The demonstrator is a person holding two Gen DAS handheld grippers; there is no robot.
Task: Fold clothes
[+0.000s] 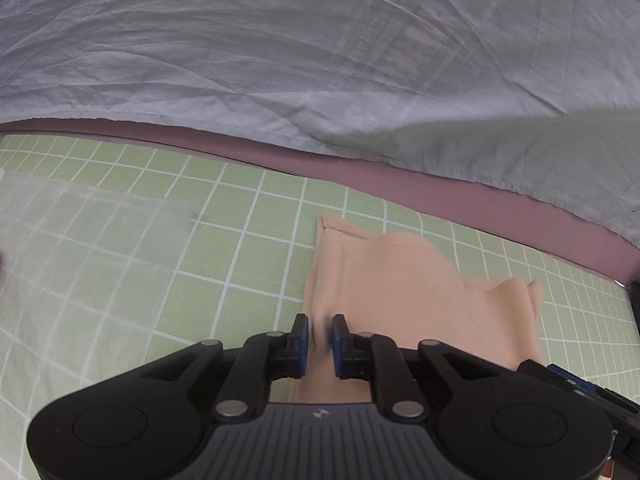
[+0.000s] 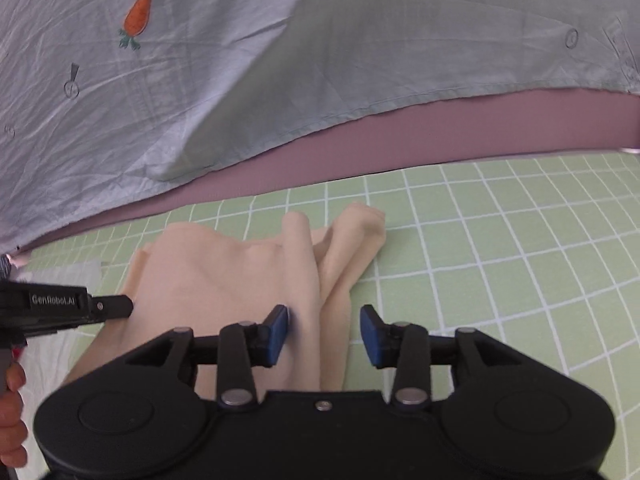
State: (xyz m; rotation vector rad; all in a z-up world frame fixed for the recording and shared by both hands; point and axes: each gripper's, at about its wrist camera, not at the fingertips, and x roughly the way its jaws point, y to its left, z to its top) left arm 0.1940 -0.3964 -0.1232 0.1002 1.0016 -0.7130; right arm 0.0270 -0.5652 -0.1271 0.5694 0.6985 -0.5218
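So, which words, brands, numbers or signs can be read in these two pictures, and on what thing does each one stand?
"GenRobot.AI": white letters on the black body of the left gripper, seen in the right wrist view.
Small dark round marks and a framed drawing on the pale blue-grey wrinkled cloth: too small and blurred to read.
Small pale emblem on the grey ribbed plate behind the left gripper's fingers: a logo, no letters legible.
Nothing written on the folded peach fabric garment.

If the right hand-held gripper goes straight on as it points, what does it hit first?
Probably the peach garment: the right hand-held gripper is open over its folds, angled down at the green mat. Depth is unclear.
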